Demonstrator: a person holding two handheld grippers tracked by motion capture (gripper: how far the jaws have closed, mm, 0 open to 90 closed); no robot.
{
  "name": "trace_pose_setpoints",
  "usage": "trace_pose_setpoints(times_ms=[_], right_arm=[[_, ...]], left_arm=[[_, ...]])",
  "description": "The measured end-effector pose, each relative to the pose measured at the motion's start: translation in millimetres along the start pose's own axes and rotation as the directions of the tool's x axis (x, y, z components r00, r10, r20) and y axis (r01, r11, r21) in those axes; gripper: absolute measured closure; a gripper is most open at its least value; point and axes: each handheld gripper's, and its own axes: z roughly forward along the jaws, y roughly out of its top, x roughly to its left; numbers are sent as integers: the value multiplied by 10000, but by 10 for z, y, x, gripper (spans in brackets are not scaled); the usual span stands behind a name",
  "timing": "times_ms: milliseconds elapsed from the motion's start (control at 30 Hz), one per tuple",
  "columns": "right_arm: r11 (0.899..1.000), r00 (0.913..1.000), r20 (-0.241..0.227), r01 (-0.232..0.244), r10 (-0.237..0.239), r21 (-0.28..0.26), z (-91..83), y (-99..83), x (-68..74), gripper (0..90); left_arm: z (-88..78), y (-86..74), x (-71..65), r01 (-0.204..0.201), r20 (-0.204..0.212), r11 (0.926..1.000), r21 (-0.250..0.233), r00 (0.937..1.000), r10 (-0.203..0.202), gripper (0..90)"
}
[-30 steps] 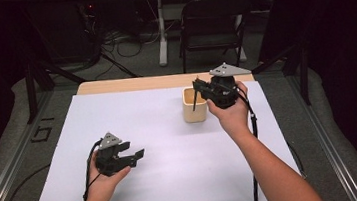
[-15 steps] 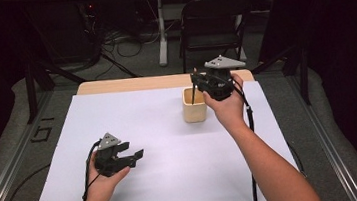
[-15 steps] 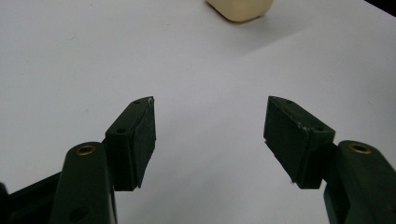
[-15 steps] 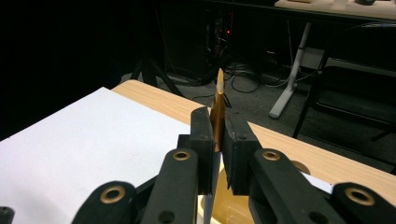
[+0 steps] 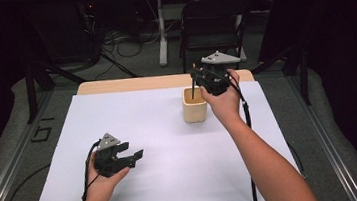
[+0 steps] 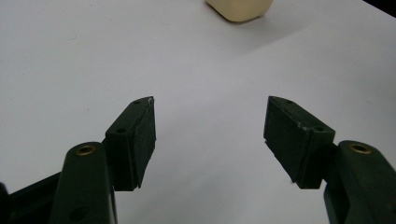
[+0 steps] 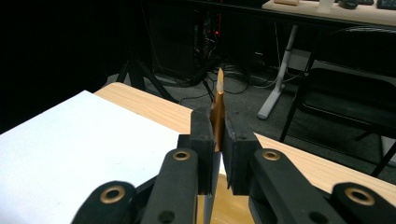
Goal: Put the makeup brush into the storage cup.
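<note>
A tan cup [image 5: 195,110] stands on the white table sheet [image 5: 169,131], right of the middle. Above it my right gripper [image 5: 195,73] is shut on a thin gold-coloured stick [image 5: 193,90] that hangs down, its lower end in the cup's mouth. In the right gripper view the stick [image 7: 218,98] rises pointed between the closed jaws of the right gripper [image 7: 218,140]. My left gripper [image 5: 134,157] rests low at the front left, open and pointing right. In its own view the left gripper [image 6: 210,135] has bare sheet between its jaws, with the cup [image 6: 239,7] far ahead.
A strip of bare wood [image 5: 129,84] runs along the table's far edge. Behind it stand a black chair [image 5: 214,26] and a desk leg [image 5: 161,37] among floor cables. Black cables trail from both grippers over the table's front.
My right hand has moved a little toward the table's far edge and slightly up, carrying the stick over the cup. The left hand has kept still.
</note>
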Motion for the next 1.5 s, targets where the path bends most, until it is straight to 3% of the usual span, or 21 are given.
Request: trace_pose_setpoints(times_ms=[767,1500], right_arm=[[9989,9994,243,223,-233,421,151,-113,-14,835],[9959,9988,476,-130,88,890,251,-418,-145,835]], left_arm=[[10,-8,-7,-61,2,10000,45,10000,61,346],[31,-18,-10,-96,35,9999,144,9999,95,346]])
